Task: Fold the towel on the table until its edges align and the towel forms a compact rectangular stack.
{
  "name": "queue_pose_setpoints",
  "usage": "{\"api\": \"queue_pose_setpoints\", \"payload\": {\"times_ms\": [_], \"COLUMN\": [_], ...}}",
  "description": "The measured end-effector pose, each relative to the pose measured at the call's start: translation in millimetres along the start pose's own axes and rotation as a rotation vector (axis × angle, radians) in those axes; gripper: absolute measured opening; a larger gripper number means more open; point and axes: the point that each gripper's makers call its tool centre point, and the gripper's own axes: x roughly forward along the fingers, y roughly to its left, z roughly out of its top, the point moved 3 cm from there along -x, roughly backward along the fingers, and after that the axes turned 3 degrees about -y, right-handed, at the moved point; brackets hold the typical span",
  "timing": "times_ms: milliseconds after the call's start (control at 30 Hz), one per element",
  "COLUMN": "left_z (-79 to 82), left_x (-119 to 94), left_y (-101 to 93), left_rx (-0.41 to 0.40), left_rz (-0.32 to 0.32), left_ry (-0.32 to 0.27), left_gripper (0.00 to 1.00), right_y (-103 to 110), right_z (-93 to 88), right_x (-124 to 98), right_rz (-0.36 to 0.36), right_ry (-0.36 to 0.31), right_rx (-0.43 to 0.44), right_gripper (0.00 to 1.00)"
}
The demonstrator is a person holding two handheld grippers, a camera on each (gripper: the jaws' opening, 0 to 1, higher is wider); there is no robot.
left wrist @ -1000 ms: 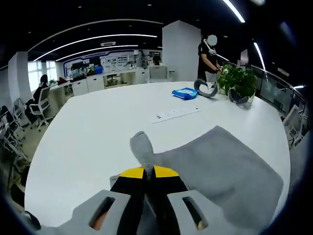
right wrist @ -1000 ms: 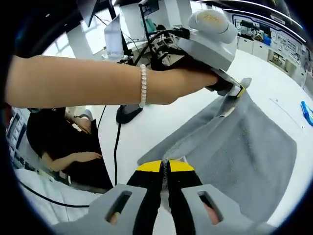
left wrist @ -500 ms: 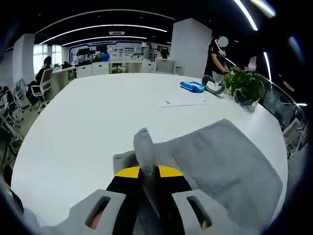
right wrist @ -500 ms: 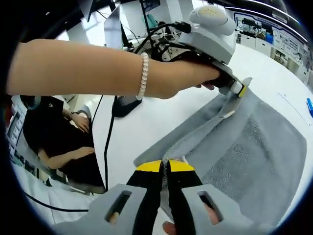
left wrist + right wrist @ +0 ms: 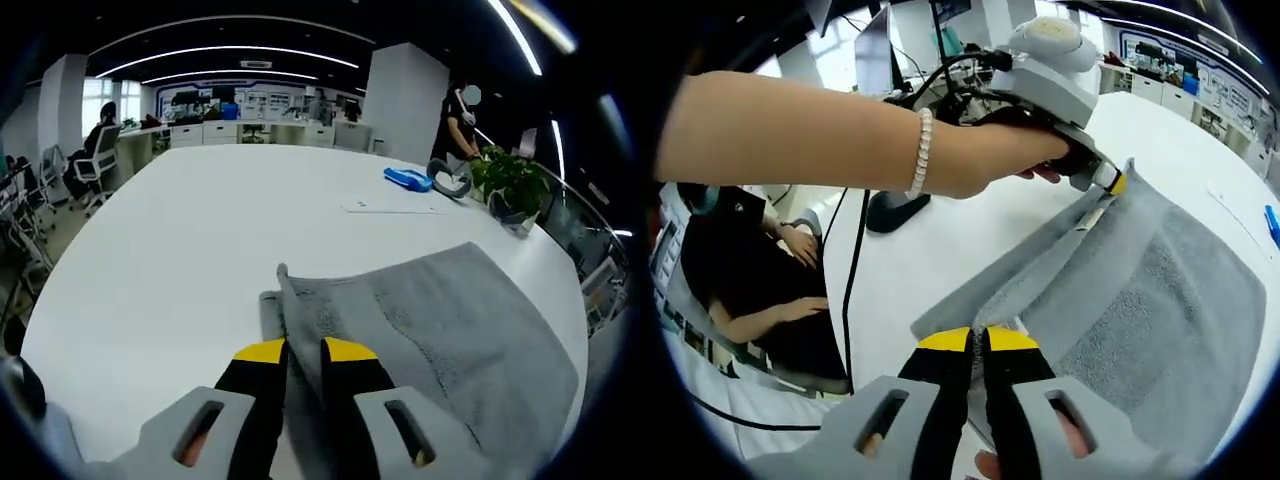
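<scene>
Broadly, the white table [image 5: 180, 250] carries the grey towel [image 5: 450, 330], spread flat with its near edge lifted. On that edge, the right gripper [image 5: 978, 345] has its jaws pinched together on a fold, while the left gripper [image 5: 302, 352] stands slightly parted, cloth between its jaws. Beyond the towel sits a potted plant [image 5: 510, 180].

Grey grippers, black fingers [image 5: 262, 385] yellow-tipped; pearl bracelet [image 5: 919, 152] on bare wrist.
</scene>
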Motion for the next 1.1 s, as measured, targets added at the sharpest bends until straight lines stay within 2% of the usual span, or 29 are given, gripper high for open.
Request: {"api": "queue_pose_setpoints", "payload": {"times_ms": [267,800,1000,1100], "left_z": [-0.7,-15.4,-11.5,-10.3], "left_x": [-11,-50,-69,-78], "left_y": [3.6,11.7,6.4,1.5], "left_rx": [-0.008,0.010,0.023,0.003], "left_rz": [0.010,0.054,0.067,0.065], "left_ry": [-0.007,-0.017,-0.053,-0.075], "left_gripper": [0.13,0.13,0.13,0.13], "right_y": [9,14,18,17], "right_z": [8.1,16.4,24.8,24.2], "right_x": [-2,-10,-15,-19], "right_rz": [-0.003,-0.013,-0.002,-0.007], "right_ry": [-0.036,-0.089,-0.123,-0.127], "right_rx": [-0.017,-0.017,-0.022,-0.037], "right_gripper": [0.03,0.06,0.03,0.02]}}
